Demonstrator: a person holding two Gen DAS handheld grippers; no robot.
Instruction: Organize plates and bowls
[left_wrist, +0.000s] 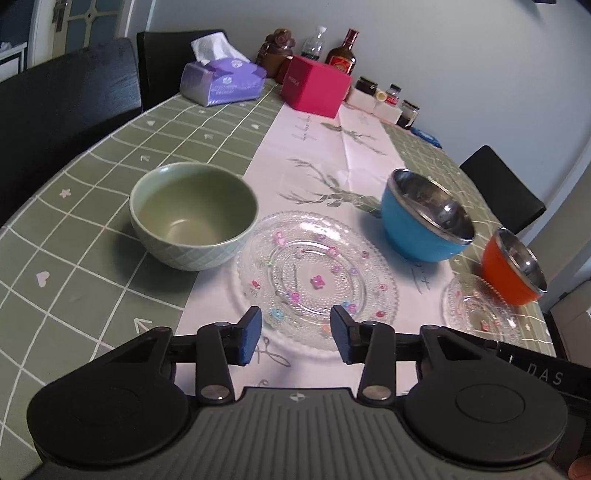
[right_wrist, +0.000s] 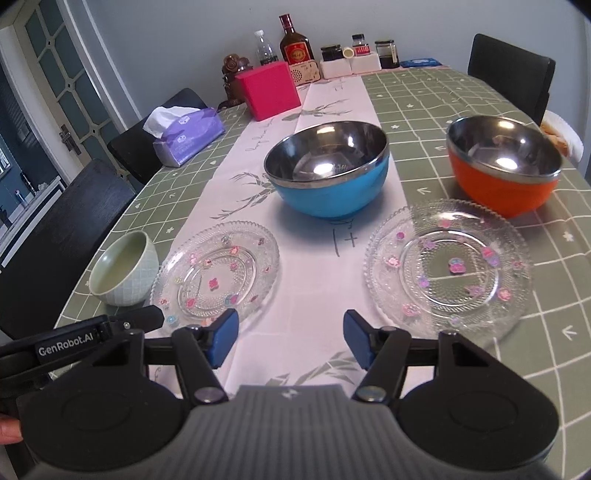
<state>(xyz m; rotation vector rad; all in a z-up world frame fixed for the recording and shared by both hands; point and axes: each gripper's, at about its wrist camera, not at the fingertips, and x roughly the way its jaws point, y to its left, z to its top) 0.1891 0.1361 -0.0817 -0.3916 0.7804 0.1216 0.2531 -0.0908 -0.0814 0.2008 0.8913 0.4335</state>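
Currently: both grippers open above the near table edge, dishes untouched

Nearest, the left gripper (left_wrist: 295, 334) hangs with its blue pads spread wide and nothing between them, over the near rim of the left glass plate (left_wrist: 317, 278). The right gripper (right_wrist: 290, 339) is likewise wide apart and empty, over the white runner (right_wrist: 314, 288) between the two plates.

Left glass plate (right_wrist: 218, 273) lies flat, partly on the runner, its left edge just beside the green ceramic bowl (left_wrist: 194, 214), which stands upright on the green checked tablecloth (left_wrist: 92, 177). Right glass plate (right_wrist: 447, 267) lies flat, well apart from the left one.

Behind, the blue steel-lined bowl (right_wrist: 327, 168) stands upright on the runner. The orange steel-lined bowl (right_wrist: 504, 164) stands upright to the right, just behind the right plate; contact cannot be told.

Far end: a purple tissue pack (right_wrist: 188, 134), a pink box (right_wrist: 267, 90), bottles and jars along the wall.
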